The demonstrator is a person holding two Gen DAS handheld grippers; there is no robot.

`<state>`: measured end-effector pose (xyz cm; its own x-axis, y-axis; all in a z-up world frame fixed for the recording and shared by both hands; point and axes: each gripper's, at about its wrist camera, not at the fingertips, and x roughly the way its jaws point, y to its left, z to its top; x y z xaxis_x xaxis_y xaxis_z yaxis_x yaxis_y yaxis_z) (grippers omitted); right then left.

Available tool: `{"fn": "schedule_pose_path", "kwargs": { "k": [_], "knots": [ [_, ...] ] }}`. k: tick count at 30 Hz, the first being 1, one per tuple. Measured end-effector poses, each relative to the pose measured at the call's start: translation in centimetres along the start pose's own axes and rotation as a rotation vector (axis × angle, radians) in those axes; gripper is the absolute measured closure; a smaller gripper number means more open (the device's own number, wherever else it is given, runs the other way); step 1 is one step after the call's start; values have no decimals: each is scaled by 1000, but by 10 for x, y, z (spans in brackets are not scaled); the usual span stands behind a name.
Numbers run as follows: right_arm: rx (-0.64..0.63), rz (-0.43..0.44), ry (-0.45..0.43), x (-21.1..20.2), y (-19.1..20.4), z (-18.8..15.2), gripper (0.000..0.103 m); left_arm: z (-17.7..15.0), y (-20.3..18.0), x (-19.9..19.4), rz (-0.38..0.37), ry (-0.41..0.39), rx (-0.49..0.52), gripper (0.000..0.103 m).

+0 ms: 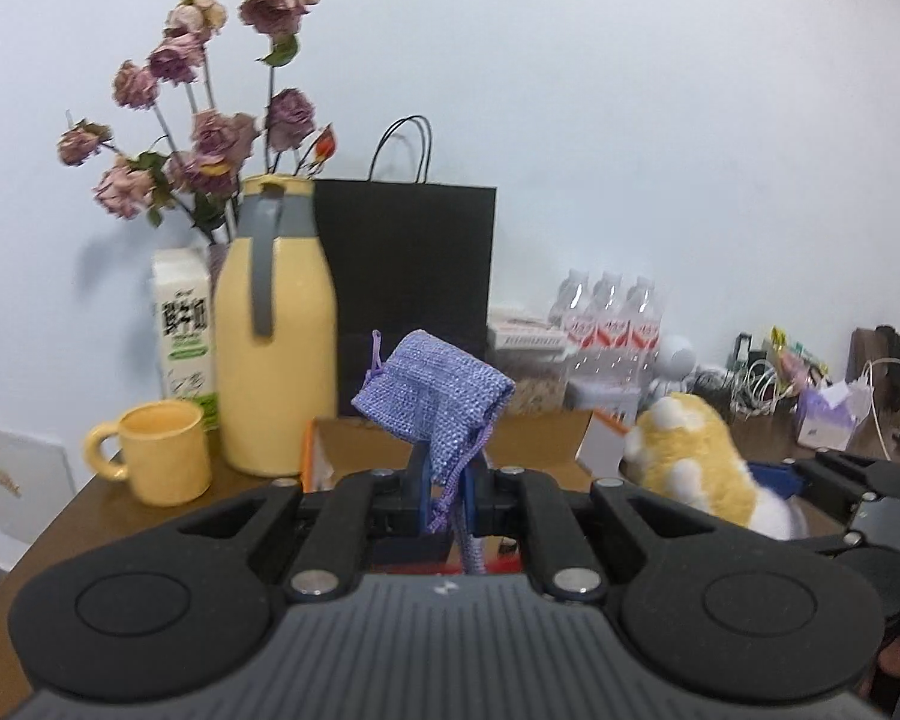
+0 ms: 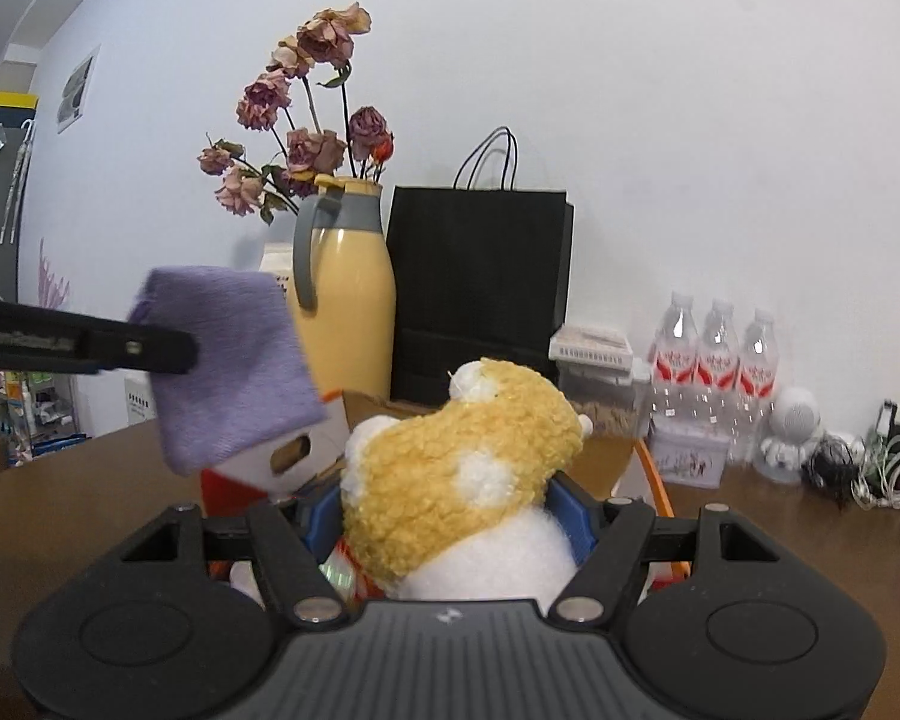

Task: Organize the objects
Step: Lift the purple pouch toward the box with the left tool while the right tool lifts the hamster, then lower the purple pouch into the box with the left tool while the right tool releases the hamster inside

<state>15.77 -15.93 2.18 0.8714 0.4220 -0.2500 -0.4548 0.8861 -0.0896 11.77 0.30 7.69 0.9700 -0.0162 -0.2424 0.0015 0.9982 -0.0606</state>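
Above the brown table (image 1: 90,516), the left hand-held gripper (image 1: 447,489) is pinching a lilac knitted pouch (image 1: 432,396) between its closed blue fingers, holding it up in front of the open cardboard box (image 1: 540,438), its drawstring hanging down between them. Just to its right, the right hand-held gripper (image 2: 444,510) is clamping a yellow-and-white plush toy (image 2: 450,480) between its widely spread jaws, over the same box. Behind both, a yellow jug (image 1: 276,330), a yellow mug (image 1: 162,450), a black paper bag (image 1: 408,258) and dried roses (image 1: 210,132) are standing against the wall.
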Motion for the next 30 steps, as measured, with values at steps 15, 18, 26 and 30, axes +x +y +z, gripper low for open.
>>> {"fn": "schedule_pose_path", "kwargs": {
  "k": [15, 18, 26, 30],
  "knots": [
    [48, -65, 95, 106, -36, 10, 35, 10, -9, 102, -44, 72, -60, 92],
    [85, -86, 131, 125, -50, 3, 35, 2, -6, 123, -45, 124, -57, 92],
    [111, -100, 190, 153, -69, -4, 35, -12, 4, 160, -50, 220, -50, 92],
    [99, -101, 226, 159, -68, -11, 34, -17, 4, 165, -51, 246, -39, 90]
  ]
}}
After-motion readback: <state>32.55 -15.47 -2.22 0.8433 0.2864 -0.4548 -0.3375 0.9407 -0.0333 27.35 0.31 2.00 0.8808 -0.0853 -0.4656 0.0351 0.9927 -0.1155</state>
